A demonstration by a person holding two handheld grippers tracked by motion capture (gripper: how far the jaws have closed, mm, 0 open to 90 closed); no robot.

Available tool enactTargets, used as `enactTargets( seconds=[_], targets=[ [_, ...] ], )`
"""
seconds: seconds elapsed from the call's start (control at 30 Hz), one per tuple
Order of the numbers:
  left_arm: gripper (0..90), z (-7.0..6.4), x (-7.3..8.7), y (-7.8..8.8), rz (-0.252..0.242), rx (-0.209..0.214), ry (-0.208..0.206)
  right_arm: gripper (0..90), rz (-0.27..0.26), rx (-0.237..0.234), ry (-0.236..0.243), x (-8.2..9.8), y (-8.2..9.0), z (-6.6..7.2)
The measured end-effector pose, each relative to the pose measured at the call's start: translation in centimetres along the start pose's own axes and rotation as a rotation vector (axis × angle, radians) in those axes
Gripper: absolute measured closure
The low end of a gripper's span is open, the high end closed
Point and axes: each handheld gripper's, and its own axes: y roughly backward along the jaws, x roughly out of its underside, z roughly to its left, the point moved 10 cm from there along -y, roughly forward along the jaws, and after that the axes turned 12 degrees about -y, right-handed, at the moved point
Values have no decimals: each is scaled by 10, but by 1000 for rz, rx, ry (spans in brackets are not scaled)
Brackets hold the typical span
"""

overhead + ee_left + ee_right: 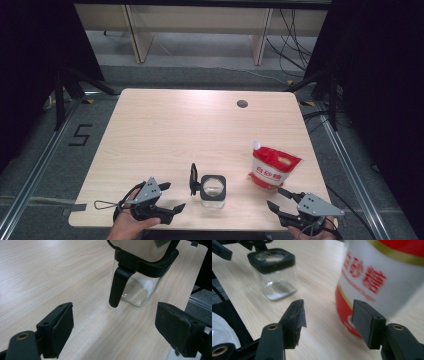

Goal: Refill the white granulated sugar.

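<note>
A clear square glass jar (pixel 213 190) with a black flip lid (open) stood at the table's (pixel 165 135) near edge, between two empty, open-jawed grippers: left gripper (pixel 175 210), right gripper (pixel 277 199) beside a red-and-white sugar pouch (pixel 272 167).

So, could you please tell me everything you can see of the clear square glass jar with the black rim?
The clear square glass jar with the black rim stands upright near the table's front edge, between the two grippers. Its black hinged lid is swung open to its left, standing on edge, with a black latch tab hanging down the side. A little white residue lies at the bottom. Nothing touches it but the table.
</note>
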Motion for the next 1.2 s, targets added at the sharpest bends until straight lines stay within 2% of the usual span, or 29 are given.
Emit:
enactTargets(
  seconds=[0.03,0.07,0.1,0.13,0.17,0.23,0.27,0.3,0.33,0.37,0.4,0.43,0.47,0.5,0.53,0.6,0.63,0.77,0.8,0.83,0.9,0.93,0.97,1.0,1.03,1.1,1.13,1.17,1.2],
  targets=[
    [152,-1,0,-1,-6,-1,27,427,-9,20,6,1,2,-6],
    [151,-1,0,-1,-12,1,23,422,0,27,-24,4,4,-7],
    [152,0,0,-1,-5,0,20,411,-7,32,-13,4,5,-12],
    [151,0,0,-1,-7,-1,22,391,1,33,-24,5,6,-14],
    [153,0,0,-1,-9,-6,17,356,1,54,-67,7,8,-20],
    [152,2,0,-1,-3,-22,-9,316,-14,74,-60,7,8,-28],
    [152,3,1,-1,1,-29,-11,316,-14,74,-60,7,8,-28],
    [153,2,1,-2,-2,-23,-9,278,-16,72,-62,7,8,-32],
    [153,3,2,-3,-3,-20,-13,278,-16,72,-62,7,8,-32],
    [153,1,2,-4,-5,-25,13,264,-39,97,-31,5,8,-38],
    [153,2,3,-4,-2,-22,-2,255,-49,101,-60,3,7,-43],
    [153,2,3,-5,-2,-23,-9,255,-49,101,-60,3,7,-43],
    [153,1,3,-5,-3,-28,-4,225,-58,102,-85,2,7,-47],
    [153,1,3,-5,1,-25,-20,225,-58,102,-85,2,7,-47],
    [153,2,2,-5,-6,-19,-33,221,-73,100,-63,-1,5,-51],
    [153,2,1,-5,-13,-19,-29,195,-85,93,-57,-3,3,-57],
    [153,2,1,-5,-12,-19,-29,179,-94,91,-91,-4,1,-58],
    [153,2,3,-5,3,-22,-37,164,-117,58,-81,-11,-10,-62],
    [153,0,3,-6,3,-20,-8,161,-111,54,-68,-12,-13,-62],
    [153,1,4,-6,9,-25,-16,160,-126,44,-27,-16,-17,-63],
    [153,2,3,-5,12,-20,-44,160,-112,35,-43,-16,-24,-61],
    [153,1,2,-6,-5,-16,-32,160,-109,34,-20,-17,-28,-62],
    [153,0,2,-6,-5,-12,-32,159,-112,28,-27,-18,-31,-60],
    [153,1,2,-5,2,-11,-44,159,-116,29,7,-20,-33,-62],
    [153,-1,2,-5,0,-10,-14,158,-116,24,10,-21,-36,-61],
    [153,-1,2,-5,-1,-13,-15,157,-138,-2,4,-26,-43,-60],
    [153,-1,2,-5,-4,-17,-15,157,-138,-2,4,-26,-43,-60],
    [154,1,2,-5,0,-22,-38,157,-136,1,-6,-27,-44,-59],
    [154,0,2,-5,-2,-22,-26,157,-157,5,-20,-29,-48,-59]
  ],
)
